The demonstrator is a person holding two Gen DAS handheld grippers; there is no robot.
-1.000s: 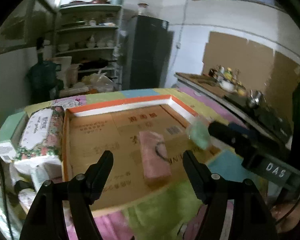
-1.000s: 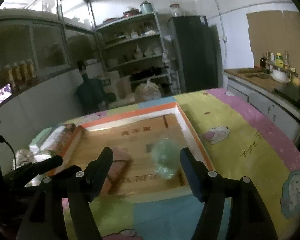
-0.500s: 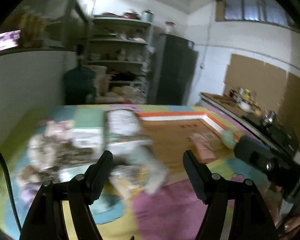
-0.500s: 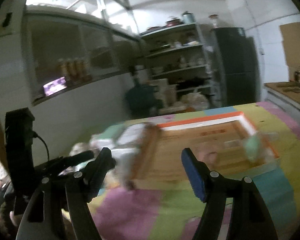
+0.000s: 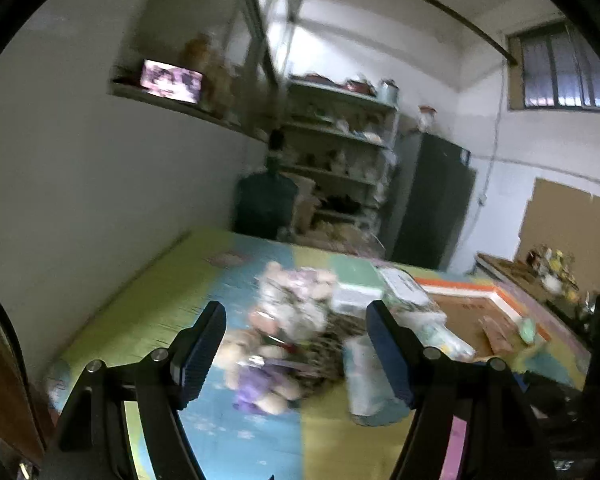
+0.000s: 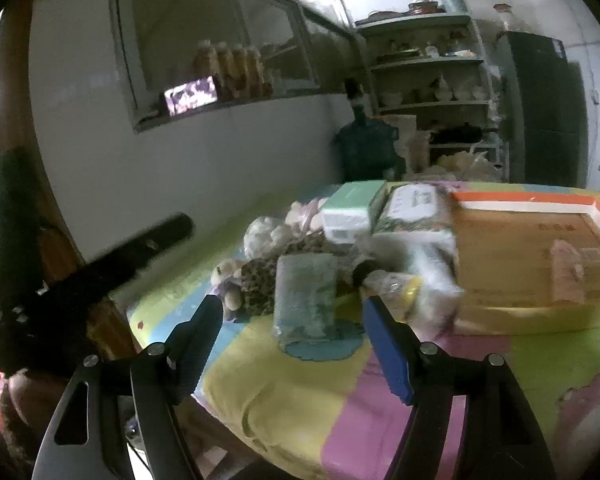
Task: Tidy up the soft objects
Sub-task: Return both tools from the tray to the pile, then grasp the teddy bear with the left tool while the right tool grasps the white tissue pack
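Observation:
A heap of soft things lies on the colourful bed cover: plush toys (image 5: 288,312), a leopard-print piece (image 6: 260,276), a folded teal cloth (image 6: 306,296), a clear bagged pack (image 6: 428,276) and tissue packs (image 6: 414,204). My left gripper (image 5: 296,344) stands open in front of the plush toys, nothing between its fingers. My right gripper (image 6: 290,336) is open too, with the teal cloth just beyond its tips. The flat cardboard box (image 6: 524,248) at the right holds a pink folded cloth (image 6: 566,268); a green soft thing (image 5: 527,328) lies at its edge.
A grey wall (image 6: 220,168) runs along the bed's left side. Shelves (image 6: 428,80) and a dark fridge (image 6: 544,104) stand behind the bed. The other gripper's dark body (image 6: 100,268) crosses the left of the right wrist view. The bed's near edge (image 6: 236,420) drops off below.
Both grippers have swung left, away from the cardboard box, and now face the heap of soft things. The pink cloth and green thing stay in the box. Both stay open and hold nothing.

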